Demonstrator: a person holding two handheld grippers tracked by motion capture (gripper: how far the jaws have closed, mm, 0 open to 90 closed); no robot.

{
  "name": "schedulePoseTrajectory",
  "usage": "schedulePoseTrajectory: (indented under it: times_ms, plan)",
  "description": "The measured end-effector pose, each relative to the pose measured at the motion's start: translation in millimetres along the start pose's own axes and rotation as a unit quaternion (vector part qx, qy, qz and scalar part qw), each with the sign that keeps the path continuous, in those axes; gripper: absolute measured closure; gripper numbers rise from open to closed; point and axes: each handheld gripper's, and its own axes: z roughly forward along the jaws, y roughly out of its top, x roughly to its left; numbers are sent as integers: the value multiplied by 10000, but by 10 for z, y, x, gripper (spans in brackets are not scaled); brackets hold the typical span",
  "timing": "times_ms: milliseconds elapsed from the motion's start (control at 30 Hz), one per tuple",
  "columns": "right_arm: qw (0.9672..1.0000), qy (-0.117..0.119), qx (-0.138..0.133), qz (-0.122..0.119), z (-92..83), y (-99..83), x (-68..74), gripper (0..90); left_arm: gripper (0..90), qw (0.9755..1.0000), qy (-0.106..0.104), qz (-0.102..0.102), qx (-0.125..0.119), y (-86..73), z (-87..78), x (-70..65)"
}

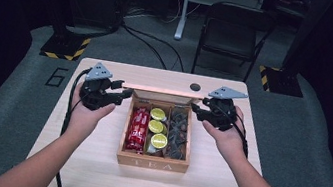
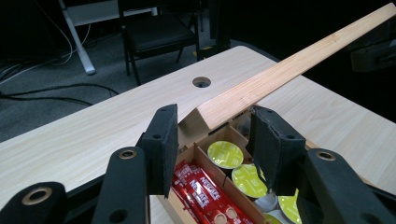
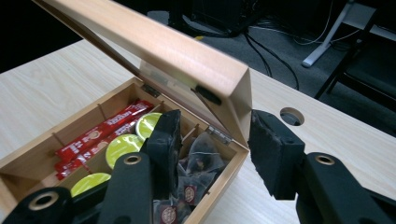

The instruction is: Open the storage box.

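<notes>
A wooden box [image 1: 152, 163] marked TEA stands mid-table with its hinged lid [image 1: 162, 93] raised and tilted. Inside lie red sachets [image 1: 137, 129], yellow-green capsules [image 1: 156, 127] and dark tea bags [image 1: 178, 133]. My left gripper [image 1: 126, 95] is at the lid's left end. In the left gripper view the lid's corner [image 2: 289, 70] sits between the jaws of that gripper [image 2: 212, 126], against both pads. My right gripper [image 1: 196, 108] is at the lid's right end. In the right gripper view the jaws of that gripper [image 3: 215, 135] straddle the lid's other corner [image 3: 163, 46], and the right-hand pad [image 3: 268, 154] touches it.
The light wooden table [image 1: 92, 163] has a round cable hole [image 1: 195, 87] behind the box. A black chair [image 1: 230, 32] and floor cables [image 1: 147, 40] lie beyond the far edge. Bare tabletop flanks the box on both sides and in front.
</notes>
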Motion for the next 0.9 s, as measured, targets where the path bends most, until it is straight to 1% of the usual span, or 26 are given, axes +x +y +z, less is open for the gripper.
schedulePoseTrajectory:
  times_ms: [100,133,200,233,267,300,333,367,400,500,567,600,700,767,900]
  plan:
    - [9999,-53,12,-85,60,4,-27,534,539,10000,-7,-48,-12,26,16,26]
    - [10000,-64,28,-55,85,2,-34,533,542,10000,-2,-54,-21,33,21,31]
    - [9999,-77,17,-74,125,1,-57,531,546,10000,3,-57,-9,53,29,48]
    - [10000,-48,14,-26,146,-2,-73,526,547,10000,21,-69,-19,67,38,54]
    - [10000,9,-8,92,173,-3,-96,525,549,10000,21,-66,-14,76,41,58]
    - [9999,55,-7,116,185,-6,-118,526,552,10000,37,-66,-28,86,47,65]
    - [9998,89,-19,197,205,-6,-138,526,552,10000,42,-75,-35,97,56,74]
    - [9997,129,-17,205,226,-7,-164,528,552,9999,36,-99,-28,105,60,77]
    - [9996,116,-22,239,237,-6,-167,529,552,9999,43,-93,-23,116,65,89]
    - [9998,75,-12,202,288,-5,-186,529,555,9999,72,-127,-30,144,89,104]
    - [9997,31,-3,242,324,-4,-192,531,561,9999,117,-89,-2,158,104,113]
    - [9998,21,-10,213,331,-4,-198,534,565,9999,124,-66,27,162,115,118]
    - [9996,-34,-87,275,360,11,-204,550,575,9998,189,19,77,176,149,135]
    - [9996,-71,-126,260,372,24,-214,560,590,9996,242,77,112,181,163,143]
    - [9994,-81,-154,301,388,37,-229,569,613,9994,292,45,162,177,210,162]
